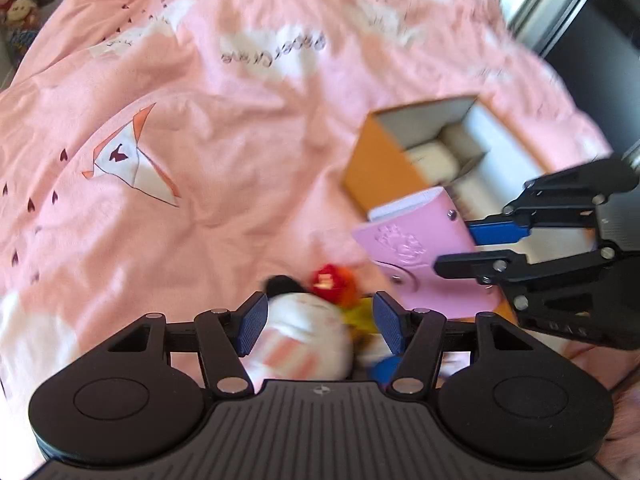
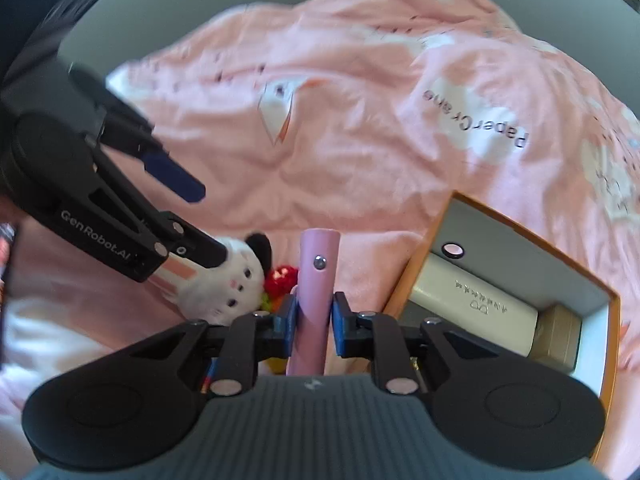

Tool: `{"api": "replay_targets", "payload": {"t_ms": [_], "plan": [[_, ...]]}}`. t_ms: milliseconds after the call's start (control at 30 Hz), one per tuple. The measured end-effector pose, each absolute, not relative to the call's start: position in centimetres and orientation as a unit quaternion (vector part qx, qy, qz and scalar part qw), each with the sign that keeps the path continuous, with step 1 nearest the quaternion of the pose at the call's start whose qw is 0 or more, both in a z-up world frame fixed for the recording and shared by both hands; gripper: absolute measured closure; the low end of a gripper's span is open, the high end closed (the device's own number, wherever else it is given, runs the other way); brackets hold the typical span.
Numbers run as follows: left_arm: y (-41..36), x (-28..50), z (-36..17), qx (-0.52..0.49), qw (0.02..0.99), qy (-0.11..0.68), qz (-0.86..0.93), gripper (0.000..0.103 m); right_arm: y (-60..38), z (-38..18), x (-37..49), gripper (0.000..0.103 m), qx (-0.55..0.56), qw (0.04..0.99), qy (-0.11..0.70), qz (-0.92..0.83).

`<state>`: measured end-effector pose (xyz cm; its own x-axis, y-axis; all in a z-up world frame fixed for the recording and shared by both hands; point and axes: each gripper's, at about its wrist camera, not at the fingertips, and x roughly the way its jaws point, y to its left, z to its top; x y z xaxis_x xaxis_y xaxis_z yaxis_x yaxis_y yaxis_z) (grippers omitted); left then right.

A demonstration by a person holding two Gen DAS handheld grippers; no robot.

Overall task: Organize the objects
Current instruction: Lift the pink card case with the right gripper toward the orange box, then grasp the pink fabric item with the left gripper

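Pink wallet (image 2: 317, 280) is clamped edge-on in the right gripper (image 2: 314, 320) beside the orange box (image 2: 520, 216) on the bed (image 1: 200, 120), likely bound for it, while the left gripper (image 1: 320, 322), jaws wide, straddles the plush toy (image 1: 304, 336) without clearly pinching.

Smeared by motion blur beside the orange box (image 1: 380, 168): plush toy (image 1: 304, 336), lower body hidden behind the left gripper (image 1: 320, 322). Box's near corner cut by the right wrist view's edge. Small print on the white bottle (image 2: 472, 304) inside unreadable.
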<state>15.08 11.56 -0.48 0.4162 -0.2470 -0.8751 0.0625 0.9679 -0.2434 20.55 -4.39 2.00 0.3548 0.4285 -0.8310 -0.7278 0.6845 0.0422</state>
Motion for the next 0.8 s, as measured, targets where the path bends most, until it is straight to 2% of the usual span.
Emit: {"api": "replay_targets", "payload": {"t_ms": [167, 367, 467, 700, 800], "plan": [[8.6, 12.4, 0.9, -0.161, 0.835, 0.515, -0.11, 0.033, -9.7, 5.2, 18.8, 0.083, -0.064, 0.842, 0.412, 0.343], [6.1, 11.7, -1.7, -0.253, 0.804, 0.531, -0.085, 0.035, -15.8, 6.6, 16.5, 0.084, 0.017, 0.876, 0.38, 0.296], [5.7, 12.2, -3.9, -0.295, 0.783, 0.545, -0.054, 0.037, -18.5, 6.3, 15.9, 0.084, 0.043, 0.888, 0.375, 0.263], [4.5, 12.7, -6.7, -0.313, 0.751, 0.58, -0.023, 0.037, -23.1, 3.3, 16.0, 0.084, 0.065, 0.892, 0.402, 0.195], [4.1, 12.9, -7.3, -0.313, 0.747, 0.587, -0.011, 0.042, -24.1, 2.2, 16.1, 0.084, 0.069, 0.892, 0.408, 0.183]]}}
